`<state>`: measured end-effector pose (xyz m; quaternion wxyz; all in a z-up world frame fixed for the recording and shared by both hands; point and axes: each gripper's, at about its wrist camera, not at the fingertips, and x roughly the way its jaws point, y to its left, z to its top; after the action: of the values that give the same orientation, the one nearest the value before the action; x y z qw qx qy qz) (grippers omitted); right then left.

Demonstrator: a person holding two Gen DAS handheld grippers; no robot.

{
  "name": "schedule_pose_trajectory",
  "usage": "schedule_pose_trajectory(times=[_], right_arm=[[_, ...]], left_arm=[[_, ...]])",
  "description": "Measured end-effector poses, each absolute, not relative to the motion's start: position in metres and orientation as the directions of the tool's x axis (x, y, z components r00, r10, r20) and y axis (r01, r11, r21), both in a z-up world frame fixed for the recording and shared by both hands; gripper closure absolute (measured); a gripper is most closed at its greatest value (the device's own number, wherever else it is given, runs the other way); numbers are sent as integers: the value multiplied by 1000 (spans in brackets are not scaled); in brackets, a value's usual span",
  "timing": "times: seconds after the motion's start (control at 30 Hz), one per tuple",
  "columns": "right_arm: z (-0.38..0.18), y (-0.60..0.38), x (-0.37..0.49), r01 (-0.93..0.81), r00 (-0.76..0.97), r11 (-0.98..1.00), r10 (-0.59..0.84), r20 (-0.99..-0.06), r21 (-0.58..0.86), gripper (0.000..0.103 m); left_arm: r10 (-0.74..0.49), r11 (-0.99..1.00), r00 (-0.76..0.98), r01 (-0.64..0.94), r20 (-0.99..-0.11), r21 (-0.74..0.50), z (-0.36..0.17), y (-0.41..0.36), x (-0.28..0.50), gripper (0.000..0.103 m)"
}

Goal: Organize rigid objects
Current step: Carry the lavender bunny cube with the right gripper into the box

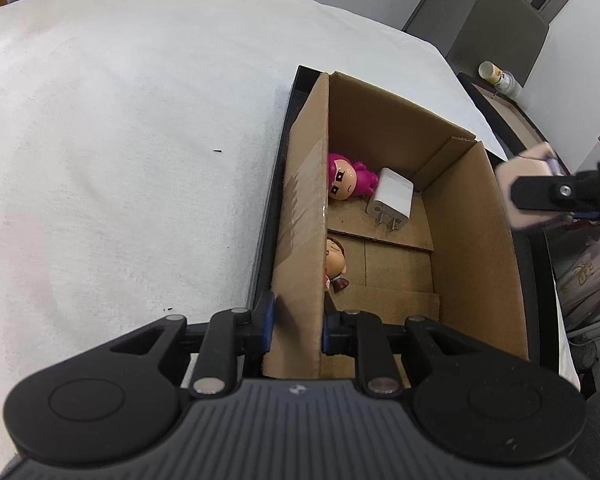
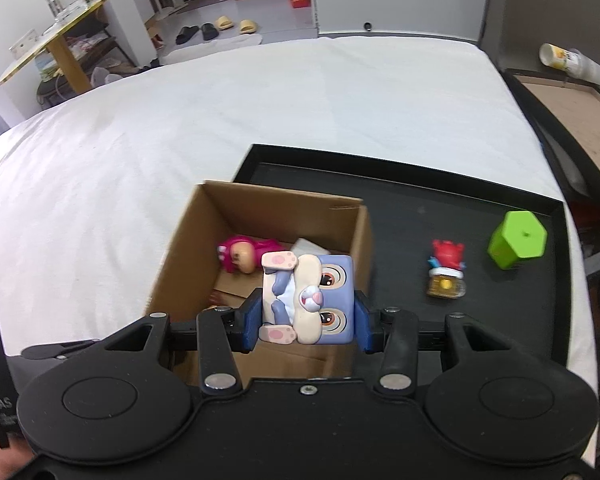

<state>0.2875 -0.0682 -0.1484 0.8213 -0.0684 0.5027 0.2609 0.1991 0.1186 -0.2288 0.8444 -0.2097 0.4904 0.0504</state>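
Two grippers: both are seen, one from each wrist camera.
Left gripper (image 1: 298,326): its blue pads are closed to a narrow gap on the near left wall of the open brown cardboard box (image 1: 472,240), with one pad outside the wall and one inside.
Right gripper (image 2: 306,326): the blue cube-shaped rabbit figure with cream paws (image 2: 308,300) is clamped between its blue pads, at a moderate opening; the figure is turned on its side and is held above the near right part of the box.
Box position: it is set on the left part of the flat black tray (image 2: 400,208), which is laid on the white cloth-covered table (image 2: 180,120).
Box contents: a magenta cartoon figurine (image 1: 348,176) is lying by the left wall, a white plug-in charger with metal prongs (image 1: 392,200) is just beside it, and a brown-haired figurine (image 1: 335,262) is partly hidden behind the left wall.
Tray, right of box: a small red toy on a gold base (image 2: 446,270) and a green hexagonal block (image 2: 518,238) are left apart from each other.
Poor view: in the left wrist view the right gripper's load is blurred, probably the same rabbit figure.
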Motion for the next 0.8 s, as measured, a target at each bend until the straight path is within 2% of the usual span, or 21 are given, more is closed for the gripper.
schedule_pose_trajectory(times=[0.57,0.8], right_arm=[[-193,-14,287,-472,224,859,332,-917,196,59],[-213,-1,292,-451,220,881,267,-938,145,59]], left_arm=[[-165,891,532,-281,-830,-357,-232,131,194,82],[-180,885,538,-277,-823,-375,-233,136,193,81]])
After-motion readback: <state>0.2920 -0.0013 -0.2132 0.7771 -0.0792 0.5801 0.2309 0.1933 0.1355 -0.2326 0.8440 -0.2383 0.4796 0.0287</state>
